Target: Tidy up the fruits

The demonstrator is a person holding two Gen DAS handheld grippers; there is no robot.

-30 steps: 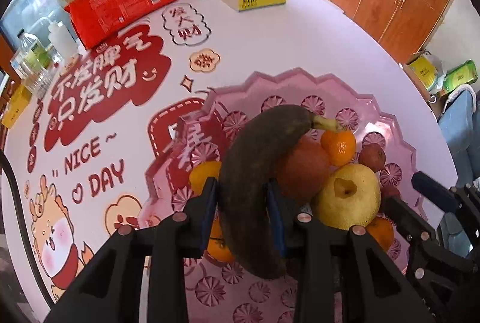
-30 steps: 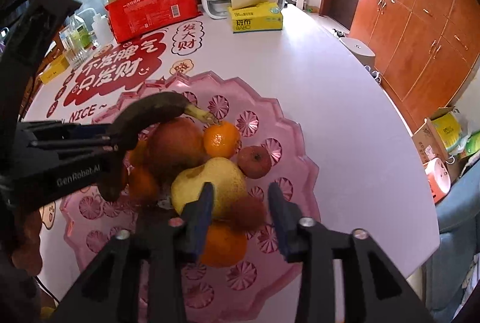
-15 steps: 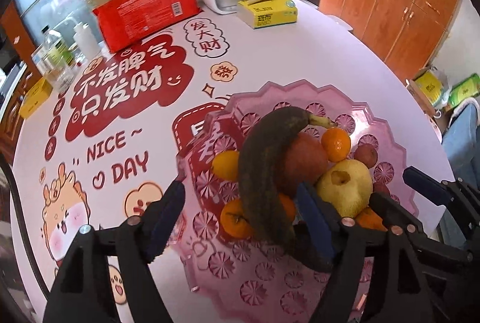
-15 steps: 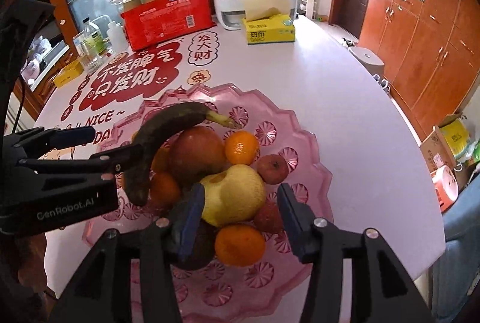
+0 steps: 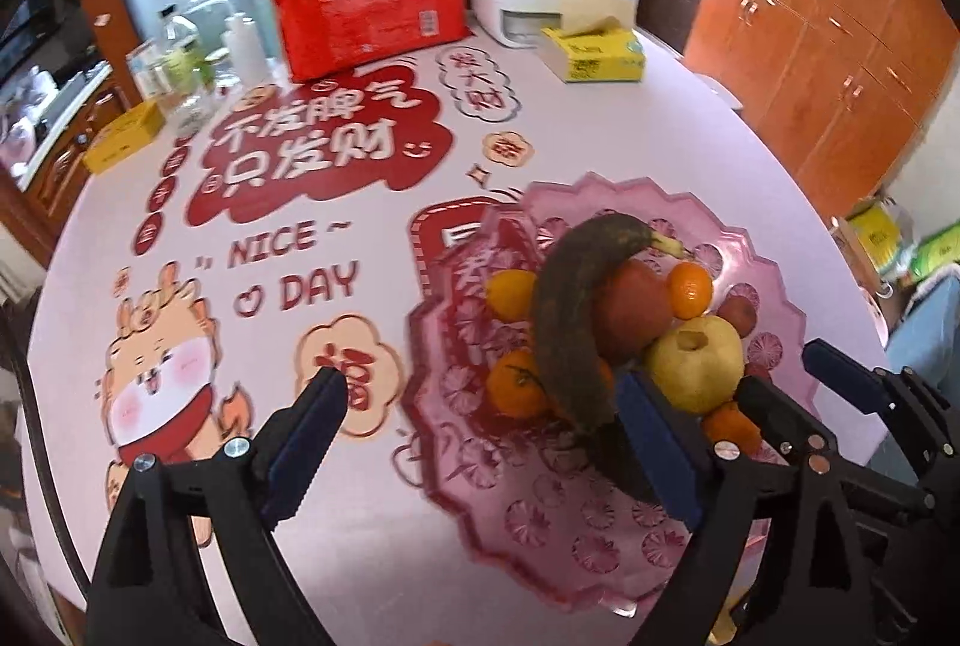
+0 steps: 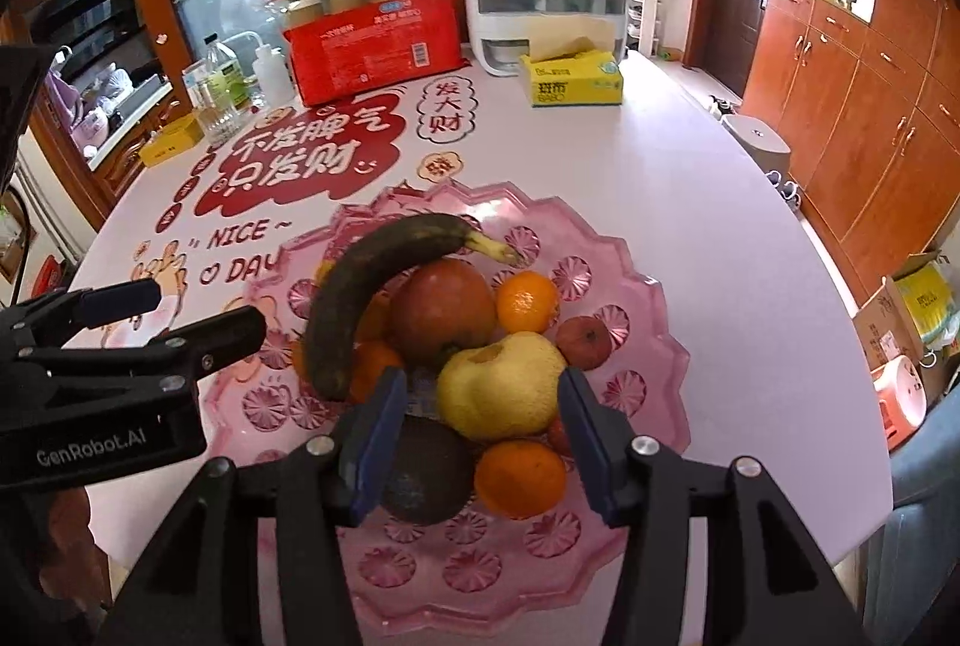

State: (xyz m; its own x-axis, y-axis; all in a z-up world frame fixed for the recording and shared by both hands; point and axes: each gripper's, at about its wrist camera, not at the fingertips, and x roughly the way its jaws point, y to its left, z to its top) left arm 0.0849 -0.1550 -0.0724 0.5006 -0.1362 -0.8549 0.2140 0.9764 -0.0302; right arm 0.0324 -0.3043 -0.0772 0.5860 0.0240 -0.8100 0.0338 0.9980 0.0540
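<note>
Left gripper [image 5: 480, 421] had just been opening its jaws; through its camera I saw them spread wide and empty, one blue pad on each side of the banana's [image 5: 567, 328] near end, touching neither, I judged, though blur there left doubt. That soft, blackened banana lay draped over the heaped fruit in the scalloped pink dish [image 5: 540, 538], propped by the pile.

Right gripper [image 6: 477, 433], viewed from its own camera, had been opening too; its jaws straddled the dimpled yellow pear [image 6: 501, 385] without pressing it.
</note>
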